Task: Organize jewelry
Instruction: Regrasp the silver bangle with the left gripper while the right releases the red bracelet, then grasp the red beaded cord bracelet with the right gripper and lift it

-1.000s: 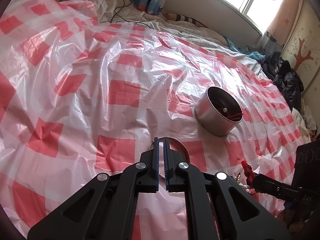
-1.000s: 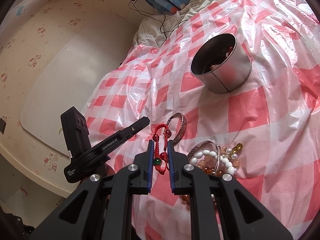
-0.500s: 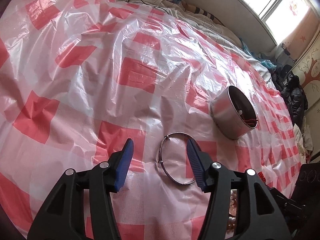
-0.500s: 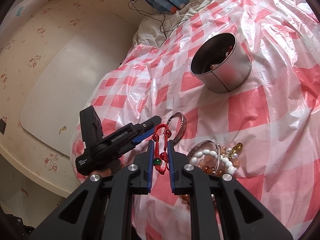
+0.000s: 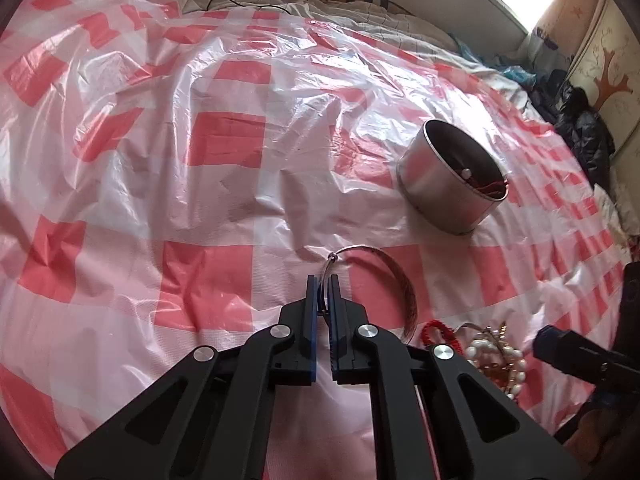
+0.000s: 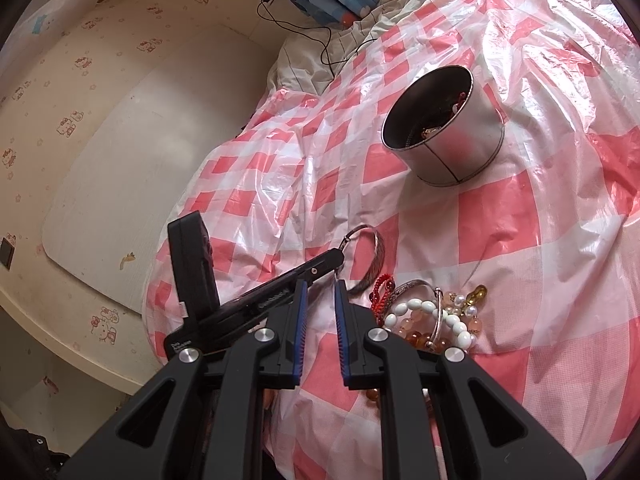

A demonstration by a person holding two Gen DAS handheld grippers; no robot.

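Observation:
My left gripper (image 5: 323, 280) is shut on the thin rim of a silver bangle (image 5: 394, 276) that lies on the red-and-white checked plastic sheet. The bangle also shows in the right wrist view (image 6: 374, 256), with the left gripper (image 6: 336, 258) clamped on its near end. My right gripper (image 6: 320, 286) is slightly open and holds nothing. A red cord bracelet (image 6: 382, 290) lies just right of it, beside a pile of bead and pearl bracelets (image 6: 436, 318). A round metal tin (image 6: 444, 124) with jewelry inside stands farther back, and also shows in the left wrist view (image 5: 454, 184).
The plastic sheet (image 5: 224, 140) is wrinkled and covers a bed. The bed's edge drops off left of the right gripper, toward a cream wall (image 6: 80, 100). A pillow and a black cable (image 6: 320, 40) lie at the head. Dark clothes (image 5: 580, 120) sit at the far right.
My left gripper opened around the silver bangle, then closed on its rim. My right gripper let go of the red cord bracelet, which now lies on the sheet.

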